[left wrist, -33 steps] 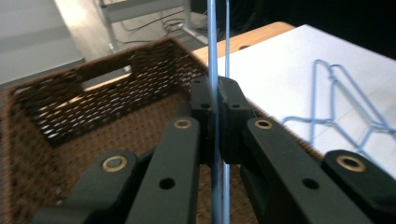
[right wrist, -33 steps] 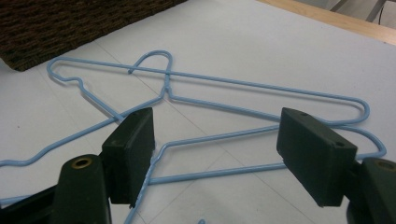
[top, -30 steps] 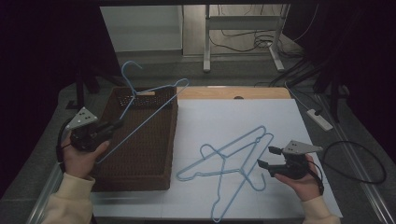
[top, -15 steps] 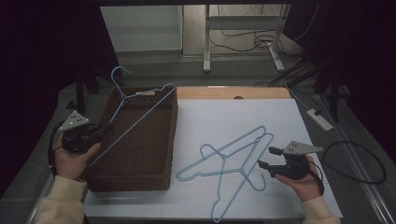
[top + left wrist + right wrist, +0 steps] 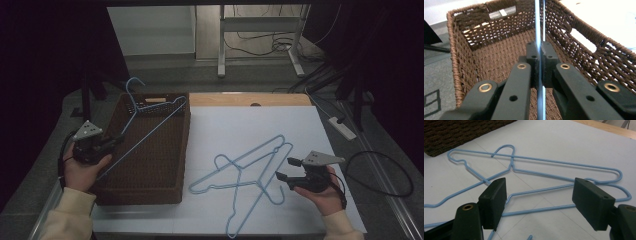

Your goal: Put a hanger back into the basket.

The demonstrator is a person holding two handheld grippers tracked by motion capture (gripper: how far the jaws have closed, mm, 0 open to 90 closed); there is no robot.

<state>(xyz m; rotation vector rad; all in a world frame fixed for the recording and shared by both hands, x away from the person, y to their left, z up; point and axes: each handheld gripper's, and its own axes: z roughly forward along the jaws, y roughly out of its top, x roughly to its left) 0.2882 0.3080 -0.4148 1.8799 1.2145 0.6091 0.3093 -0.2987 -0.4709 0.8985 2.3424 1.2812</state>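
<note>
One blue hanger (image 5: 150,127) clamped in the left hand-held gripper (image 5: 116,141) over one wicker basket (image 5: 145,192); two hangers (image 5: 245,172) on the table before the released right hand-held gripper (image 5: 283,169).

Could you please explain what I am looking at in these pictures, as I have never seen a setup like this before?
There is no robot here: a person at a table holds a hand-held tool with two black fingers in each hand. The high view looks down on the table from above the person's side. The other two pictures come from small cameras riding on each tool, looking along its fingers.

The left gripper is shut on a blue wire hanger, which slants across a brown woven basket; in the left gripper view, the wire is pinched between the fingers.

The right gripper is open and holds nothing. Just beyond it, two more blue hangers lie crossed on the white sheet that covers the table.
</note>
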